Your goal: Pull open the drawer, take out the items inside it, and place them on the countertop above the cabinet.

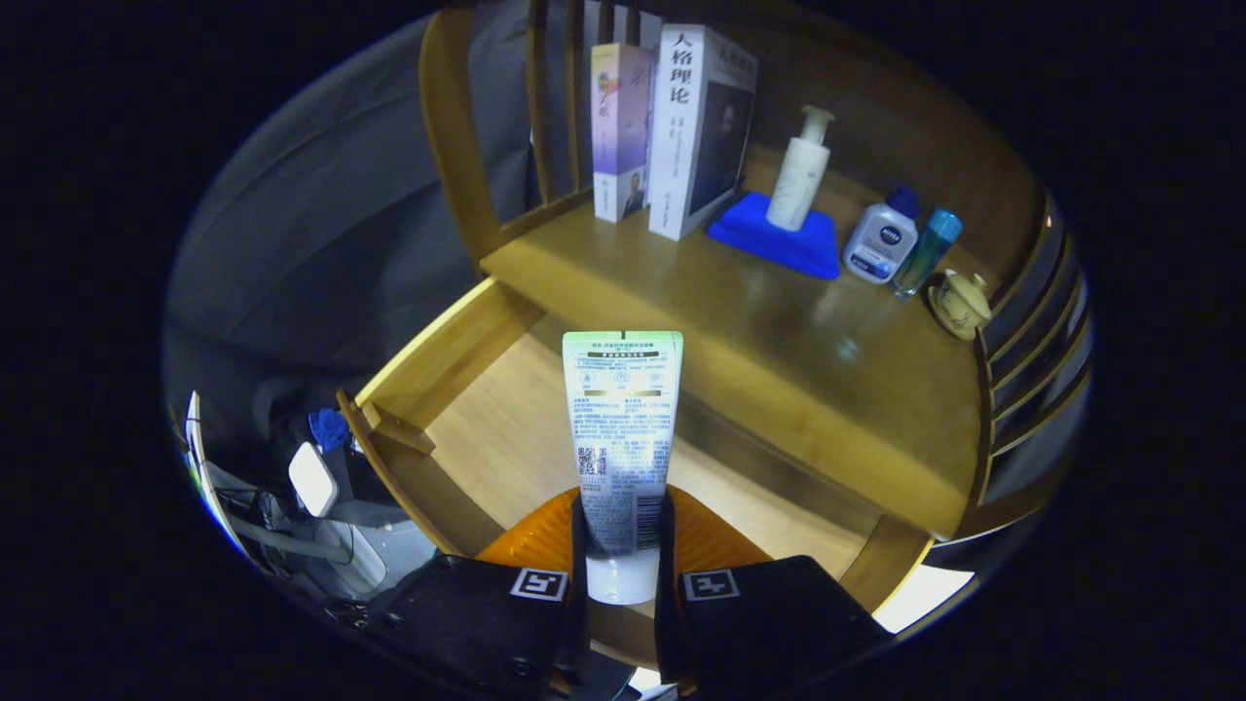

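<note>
One tube (623, 438) is sitting pinched in your claw (623, 545) at lower centre, both fingers pressing its sides, hanging over the open drawer (506, 438); the tabletop (779, 331) is stretching beyond.

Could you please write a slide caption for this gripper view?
Gripper shut on a cosmetic tube, held above the open drawer, facing the countertop.

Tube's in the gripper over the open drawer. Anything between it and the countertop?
Nothing visible. The gripper is shut on the tube; the near countertop is bare. Books, blue cloth and bottles stand farther back.
</note>
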`<state>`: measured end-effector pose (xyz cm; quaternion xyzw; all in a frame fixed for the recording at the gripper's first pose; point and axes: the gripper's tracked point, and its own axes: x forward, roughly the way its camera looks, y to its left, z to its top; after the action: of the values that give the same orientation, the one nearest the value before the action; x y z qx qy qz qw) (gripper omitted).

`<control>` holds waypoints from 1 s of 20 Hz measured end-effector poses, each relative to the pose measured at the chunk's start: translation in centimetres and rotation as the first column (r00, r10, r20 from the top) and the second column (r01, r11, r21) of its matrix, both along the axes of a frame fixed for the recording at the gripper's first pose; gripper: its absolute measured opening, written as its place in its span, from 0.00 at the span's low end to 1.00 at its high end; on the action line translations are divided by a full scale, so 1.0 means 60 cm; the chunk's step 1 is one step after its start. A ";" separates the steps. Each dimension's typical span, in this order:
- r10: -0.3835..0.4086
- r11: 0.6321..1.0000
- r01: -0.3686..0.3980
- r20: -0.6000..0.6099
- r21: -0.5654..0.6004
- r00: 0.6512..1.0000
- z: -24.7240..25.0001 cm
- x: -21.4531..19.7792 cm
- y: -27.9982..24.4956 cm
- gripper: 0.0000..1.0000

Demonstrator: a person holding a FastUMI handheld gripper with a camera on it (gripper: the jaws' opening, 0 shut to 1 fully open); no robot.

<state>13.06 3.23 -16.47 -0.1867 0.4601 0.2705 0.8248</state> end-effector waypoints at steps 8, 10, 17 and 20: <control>-0.182 0.978 0.179 0.013 0.105 0.983 0.039 0.146 -0.018 0.29; -0.234 0.966 0.232 0.003 0.117 0.972 0.035 0.188 -0.026 0.29; -0.372 0.916 0.378 -0.065 0.133 0.926 -0.002 0.280 -0.043 0.31; -0.400 0.900 0.408 -0.082 0.154 0.913 -0.012 0.298 -0.038 0.31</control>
<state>30.95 0.95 -17.21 -0.0105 0.4840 0.1357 0.8644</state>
